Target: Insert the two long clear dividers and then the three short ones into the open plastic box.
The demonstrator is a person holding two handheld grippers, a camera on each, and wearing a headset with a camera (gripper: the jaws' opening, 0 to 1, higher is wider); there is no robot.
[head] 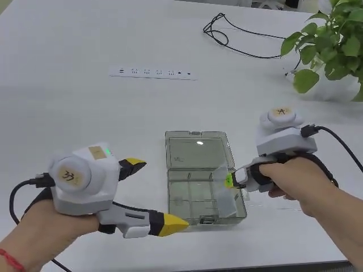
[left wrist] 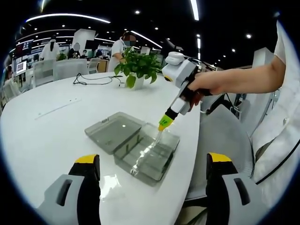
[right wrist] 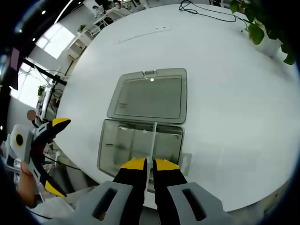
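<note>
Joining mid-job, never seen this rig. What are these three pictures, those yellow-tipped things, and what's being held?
No robot here: a person holds a two-jaw gripper in each hand. The head view looks down from their headset; each round picture comes from a camera riding on one gripper. On the white table lie an open plastic box, a power strip and a potted plant. The right gripper has its jaws shut on a clear divider at the box. The left gripper is open, holding nothing, beside the box.
</note>
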